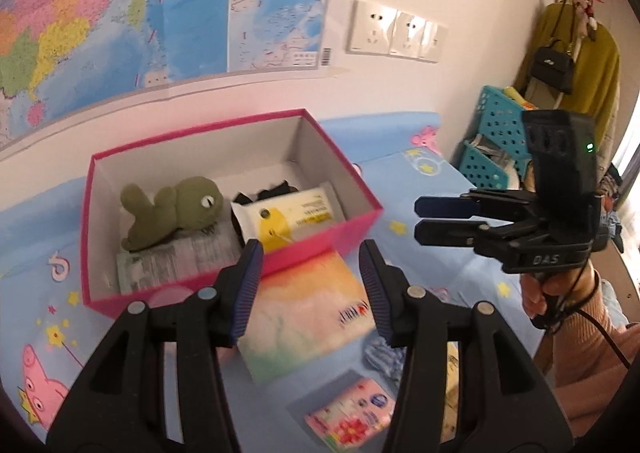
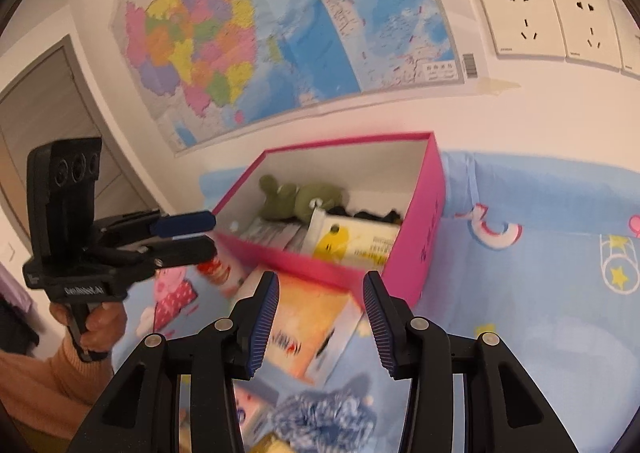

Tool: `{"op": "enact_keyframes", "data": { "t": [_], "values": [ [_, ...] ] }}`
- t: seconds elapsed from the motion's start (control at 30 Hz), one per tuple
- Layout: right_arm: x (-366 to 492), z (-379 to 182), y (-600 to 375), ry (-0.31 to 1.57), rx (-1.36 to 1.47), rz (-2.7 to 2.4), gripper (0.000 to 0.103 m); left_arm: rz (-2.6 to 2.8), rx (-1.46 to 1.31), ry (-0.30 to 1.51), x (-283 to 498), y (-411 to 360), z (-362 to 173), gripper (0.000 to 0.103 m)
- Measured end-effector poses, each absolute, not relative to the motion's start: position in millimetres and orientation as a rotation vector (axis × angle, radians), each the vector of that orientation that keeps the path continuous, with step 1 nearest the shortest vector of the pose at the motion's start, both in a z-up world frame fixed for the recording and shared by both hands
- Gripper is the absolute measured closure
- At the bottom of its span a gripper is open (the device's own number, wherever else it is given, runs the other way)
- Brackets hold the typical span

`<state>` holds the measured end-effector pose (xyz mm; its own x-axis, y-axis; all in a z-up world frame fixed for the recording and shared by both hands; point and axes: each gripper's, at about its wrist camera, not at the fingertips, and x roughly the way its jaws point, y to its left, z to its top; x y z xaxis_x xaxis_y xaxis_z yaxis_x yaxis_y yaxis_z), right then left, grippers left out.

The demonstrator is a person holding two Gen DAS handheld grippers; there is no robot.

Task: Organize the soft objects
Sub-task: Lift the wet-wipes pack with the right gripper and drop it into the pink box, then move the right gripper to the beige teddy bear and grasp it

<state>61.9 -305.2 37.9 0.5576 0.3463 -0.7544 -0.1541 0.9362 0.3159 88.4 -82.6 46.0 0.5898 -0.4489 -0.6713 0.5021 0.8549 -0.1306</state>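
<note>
Both jaws wide, empty — left gripper (image 1: pixel 310 289) should descend squarely over pastel tissue pack (image 1: pixel 308 317), beside pink box (image 1: pixel 320 245).

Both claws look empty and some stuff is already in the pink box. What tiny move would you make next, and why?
Probably lower the left gripper onto the pastel tissue pack lying right beneath it, outside the pink box. Both it and the right gripper are open and empty, while the green plush frog already sits inside.

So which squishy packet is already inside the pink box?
The white wipes packet with the yellow duck, lying beside the green frog plush in the pink box. The rainbow packet and pink flowery packet lie outside on the bed.
</note>
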Motion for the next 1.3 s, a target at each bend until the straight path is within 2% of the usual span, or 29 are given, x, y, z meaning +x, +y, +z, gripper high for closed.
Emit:
{"op": "enact_keyframes", "data": {
  "t": [0.13,0.77,1.3],
  "values": [
    [44,30,-301,0.974,0.212,0.308,0.053,-0.574,0.080,0.762,68,-80,38,0.051],
    [-18,-15,-290,1.149,0.250,0.315,0.053,-0.601,-0.023,0.906,18,-57,-20,0.051],
    [-95,-33,-287,1.257,0.397,0.369,0.052,-0.769,0.068,1.032,-45,-64,-50,0.050]
  ]
}}
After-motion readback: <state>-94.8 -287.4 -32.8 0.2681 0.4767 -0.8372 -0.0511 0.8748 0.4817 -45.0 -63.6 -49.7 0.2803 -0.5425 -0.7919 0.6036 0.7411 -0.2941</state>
